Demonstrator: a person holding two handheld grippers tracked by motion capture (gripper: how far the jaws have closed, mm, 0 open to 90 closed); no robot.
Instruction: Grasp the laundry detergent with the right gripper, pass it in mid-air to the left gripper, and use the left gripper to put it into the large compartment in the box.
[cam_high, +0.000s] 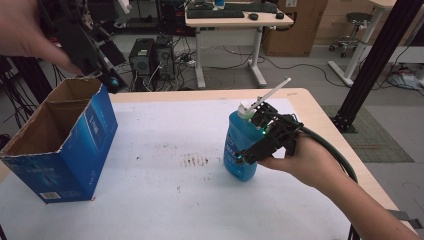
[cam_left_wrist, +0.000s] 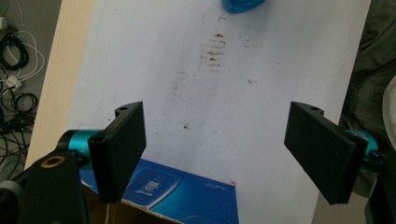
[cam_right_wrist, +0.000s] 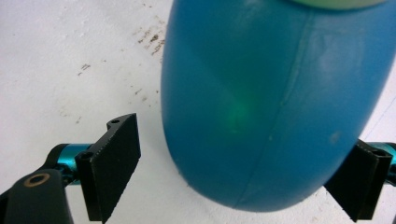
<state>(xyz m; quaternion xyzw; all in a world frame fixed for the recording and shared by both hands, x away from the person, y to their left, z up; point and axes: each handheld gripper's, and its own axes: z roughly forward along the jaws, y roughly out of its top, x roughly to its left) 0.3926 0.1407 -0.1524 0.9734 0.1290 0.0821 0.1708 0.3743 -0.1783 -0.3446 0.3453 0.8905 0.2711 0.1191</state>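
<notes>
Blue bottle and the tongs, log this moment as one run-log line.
right tongs: open around blue bottle, left pad apart | bottle: upright on table | left tongs: open, above blue box

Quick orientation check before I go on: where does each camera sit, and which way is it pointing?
High view: above the person's side, looking forward and down on the table; both hands, the right tongs at the blue bottle.
Left gripper view: rides the left tongs, looking down at the table past the blue box; open jaws show.
Right gripper view: rides the right tongs, facing the bottle, with a gap showing at the left jaw.
Shared: the bottle appears in all three.
</notes>
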